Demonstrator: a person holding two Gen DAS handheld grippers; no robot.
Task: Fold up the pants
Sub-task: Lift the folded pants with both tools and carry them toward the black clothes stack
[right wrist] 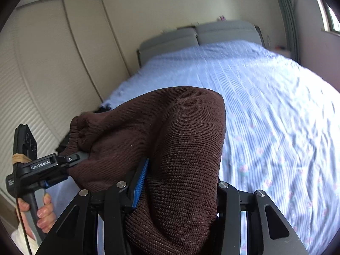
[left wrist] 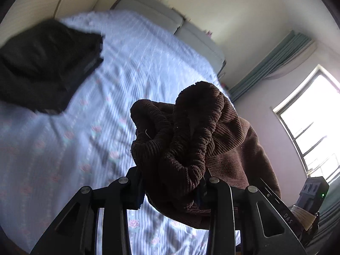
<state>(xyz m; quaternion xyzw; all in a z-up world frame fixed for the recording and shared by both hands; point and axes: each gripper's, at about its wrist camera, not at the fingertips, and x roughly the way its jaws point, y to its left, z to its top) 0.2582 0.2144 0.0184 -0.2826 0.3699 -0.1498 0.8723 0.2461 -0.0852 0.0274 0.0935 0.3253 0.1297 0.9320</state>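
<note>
Left hand-held gripper fills the lower frame, black linkage arms spread to either side. Its jaws are closed on a bunched, gathered part of the brown ribbed pants; the fabric piles up above the fingers and hangs to the right and below them. Pants are lifted clear of the bed, which lies behind under a pale blue striped sheet with small pink flowers. A dark folded garment rests on the sheet at upper left, well apart from the pants. Grey headboard at the far end. Bright window at right, green curtain beside it. Right hand-held gripper partly visible at lower right edge; its jaws are hidden. Background blurred.
</note>
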